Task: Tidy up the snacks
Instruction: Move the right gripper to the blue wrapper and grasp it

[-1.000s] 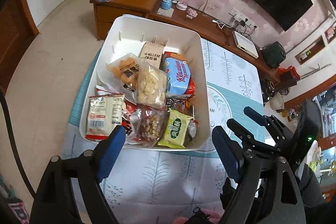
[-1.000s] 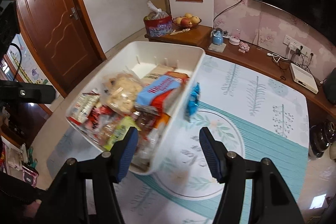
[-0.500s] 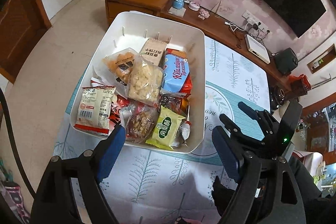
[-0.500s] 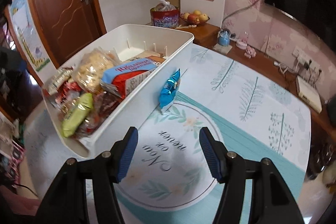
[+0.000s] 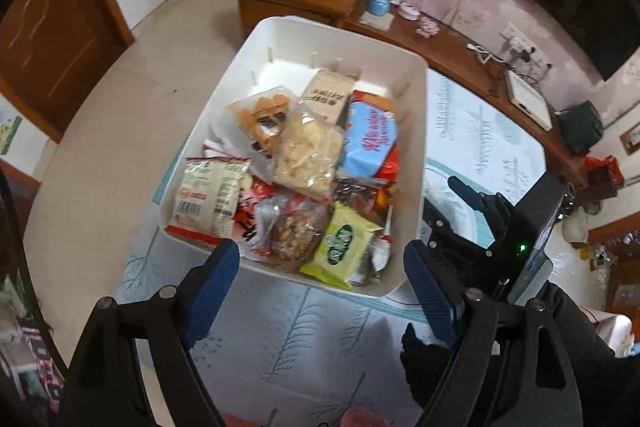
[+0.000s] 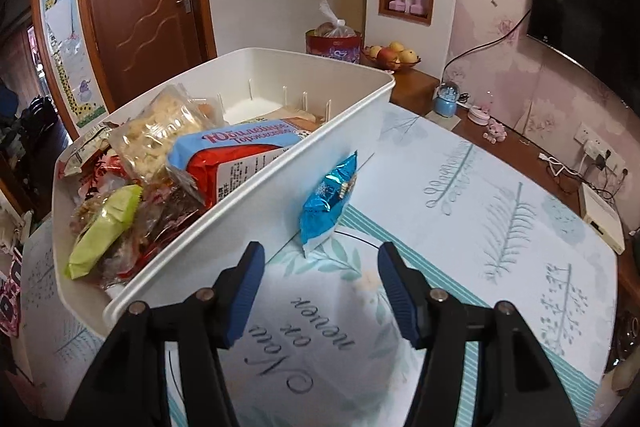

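A table (image 6: 500, 227) covered by a pale cloth (image 5: 288, 339) printed with teal fern sprigs, a striped teal band and a ring holding cursive lettering carries the things. A white plastic bin (image 6: 280, 195) sits directly on the cloth, toward one side of the table, piled with snack packets. A shiny blue packet (image 6: 326, 201) stands on the cloth on its lower end, leaning against the bin's outer wall, at the edge of the printed ring. The cloth beyond it lies bare.
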`<state>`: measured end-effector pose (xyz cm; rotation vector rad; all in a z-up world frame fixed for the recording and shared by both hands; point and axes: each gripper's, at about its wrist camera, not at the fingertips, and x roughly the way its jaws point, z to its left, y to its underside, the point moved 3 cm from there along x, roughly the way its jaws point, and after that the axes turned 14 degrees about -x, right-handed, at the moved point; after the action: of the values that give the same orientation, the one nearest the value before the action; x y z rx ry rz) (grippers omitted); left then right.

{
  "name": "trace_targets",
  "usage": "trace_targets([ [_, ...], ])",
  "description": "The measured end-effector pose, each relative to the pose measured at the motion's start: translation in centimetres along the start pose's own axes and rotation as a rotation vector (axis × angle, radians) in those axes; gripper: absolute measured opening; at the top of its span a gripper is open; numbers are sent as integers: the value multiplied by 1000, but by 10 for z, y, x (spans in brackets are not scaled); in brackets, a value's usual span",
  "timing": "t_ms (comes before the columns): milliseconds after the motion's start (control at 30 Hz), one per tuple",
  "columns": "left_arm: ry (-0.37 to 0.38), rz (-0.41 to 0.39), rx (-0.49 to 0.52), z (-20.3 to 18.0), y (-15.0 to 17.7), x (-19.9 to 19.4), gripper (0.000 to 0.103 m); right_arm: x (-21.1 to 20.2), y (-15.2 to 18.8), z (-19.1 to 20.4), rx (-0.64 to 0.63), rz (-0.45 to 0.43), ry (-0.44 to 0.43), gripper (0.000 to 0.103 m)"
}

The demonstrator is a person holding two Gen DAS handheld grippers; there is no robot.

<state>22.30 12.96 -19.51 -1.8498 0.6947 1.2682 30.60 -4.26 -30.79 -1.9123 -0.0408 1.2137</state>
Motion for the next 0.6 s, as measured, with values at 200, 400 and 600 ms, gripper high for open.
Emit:
trace_targets([
  [200, -58, 19, -29, 8, -1, 6, 84, 17, -1, 3, 8, 5, 13, 42],
  [400, -95, 38, -43, 14, 0, 11, 84, 31, -3, -2, 40, 8, 20, 31],
  [600, -111, 48, -46, 16, -2, 13, 84, 36, -5, -2, 47, 0, 20, 9],
])
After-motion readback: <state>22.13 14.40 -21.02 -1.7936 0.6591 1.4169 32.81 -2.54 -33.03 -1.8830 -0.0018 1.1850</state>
